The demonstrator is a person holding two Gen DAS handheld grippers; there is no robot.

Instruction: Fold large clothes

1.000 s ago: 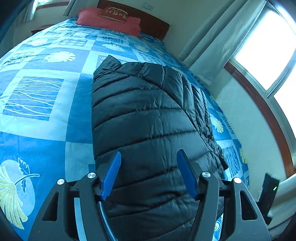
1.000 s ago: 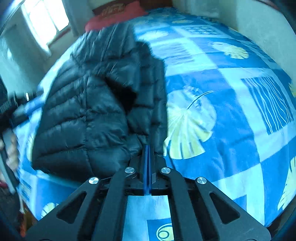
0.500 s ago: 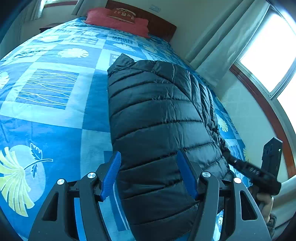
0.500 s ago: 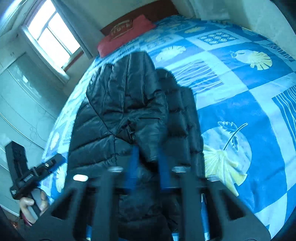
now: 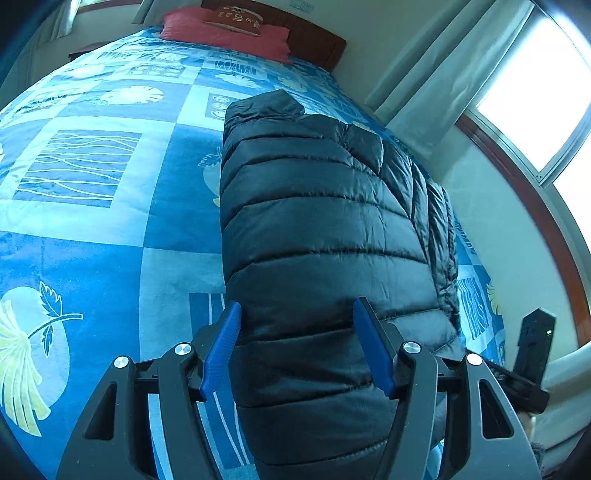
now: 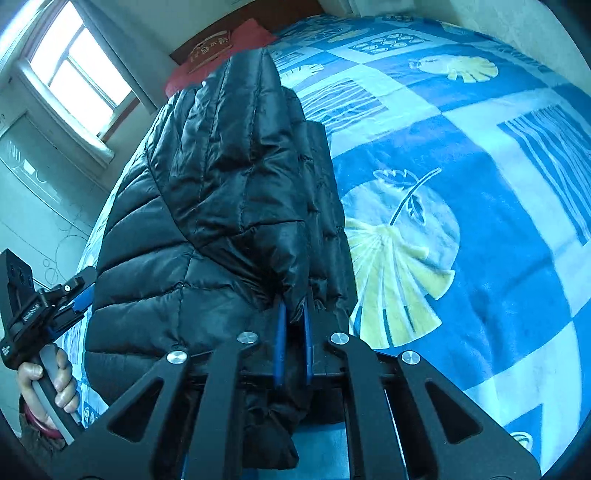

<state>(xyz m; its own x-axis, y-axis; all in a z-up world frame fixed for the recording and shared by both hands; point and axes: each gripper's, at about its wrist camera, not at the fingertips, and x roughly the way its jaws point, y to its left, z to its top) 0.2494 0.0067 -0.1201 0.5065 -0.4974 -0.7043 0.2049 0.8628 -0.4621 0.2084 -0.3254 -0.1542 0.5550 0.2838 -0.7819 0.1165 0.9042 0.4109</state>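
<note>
A black quilted puffer jacket (image 5: 317, 236) lies folded lengthwise on a bed with a blue patterned bedspread (image 5: 92, 206). My left gripper (image 5: 297, 325) is open, its blue fingers either side of the jacket's near end without closing on it. In the right wrist view the jacket (image 6: 207, 206) fills the left half. My right gripper (image 6: 293, 314) is shut on a fold of the jacket's edge, the blue pads pinching the fabric. The left gripper (image 6: 74, 295) and the hand holding it show at the far left of that view.
A red pillow (image 5: 225, 31) and a dark wooden headboard (image 5: 314, 40) are at the far end of the bed. A curtained window (image 5: 524, 96) and wall run along the jacket's side. The bedspread (image 6: 461, 184) stretches out beside the jacket.
My right gripper let go, opened, moved in and closed on a fold of the jacket's edge. The left gripper stayed open and shifted slightly over the jacket's near end.
</note>
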